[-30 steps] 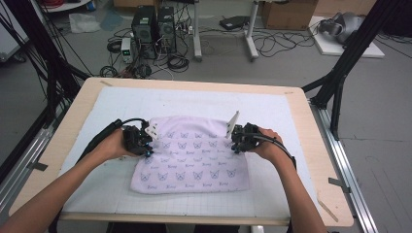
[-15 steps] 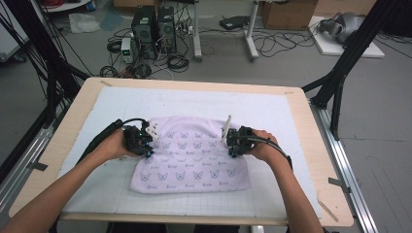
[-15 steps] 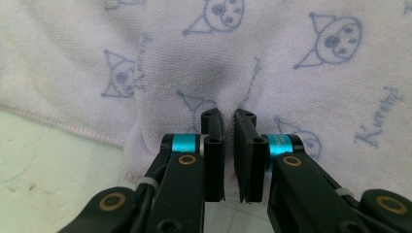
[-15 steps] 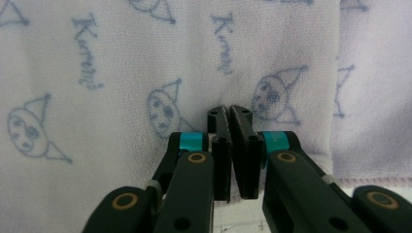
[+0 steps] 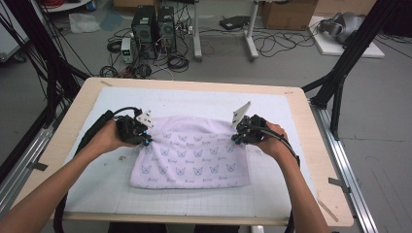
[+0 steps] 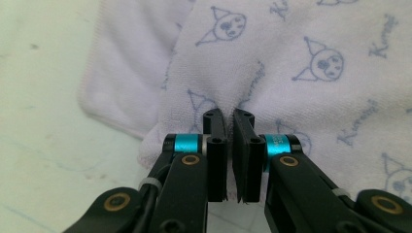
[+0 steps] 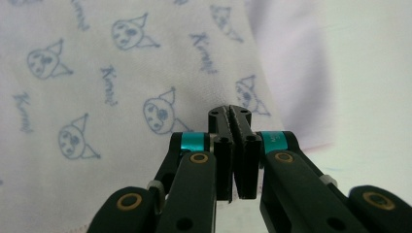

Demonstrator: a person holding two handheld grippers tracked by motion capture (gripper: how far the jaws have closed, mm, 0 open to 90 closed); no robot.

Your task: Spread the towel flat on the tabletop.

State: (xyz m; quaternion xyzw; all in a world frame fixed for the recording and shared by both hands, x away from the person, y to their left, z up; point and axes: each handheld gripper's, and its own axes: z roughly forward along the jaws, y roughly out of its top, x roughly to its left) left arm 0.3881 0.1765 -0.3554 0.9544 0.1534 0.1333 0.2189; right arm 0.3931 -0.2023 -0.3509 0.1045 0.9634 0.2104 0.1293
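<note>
A pale lilac towel (image 5: 194, 155) printed with blue cat faces lies on the white grid mat. My left gripper (image 5: 144, 141) is at its far left corner and my right gripper (image 5: 235, 138) at its far right corner. In the left gripper view the jaws (image 6: 228, 119) are shut on a bunched fold of the towel (image 6: 301, 63). In the right gripper view the jaws (image 7: 229, 116) are pinched shut on the edge of the towel (image 7: 97, 73). The far edge is held slightly off the mat, while the near part rests flat.
The white grid mat (image 5: 194, 104) covers a wooden table (image 5: 320, 160). Black frame posts (image 5: 340, 73) stand at the table's far corners. Computer towers (image 5: 155, 24) and cables lie on the floor beyond the far edge.
The right gripper dipped onto the towel's far right corner, then both grippers rose a little with the far corners in their jaws.
</note>
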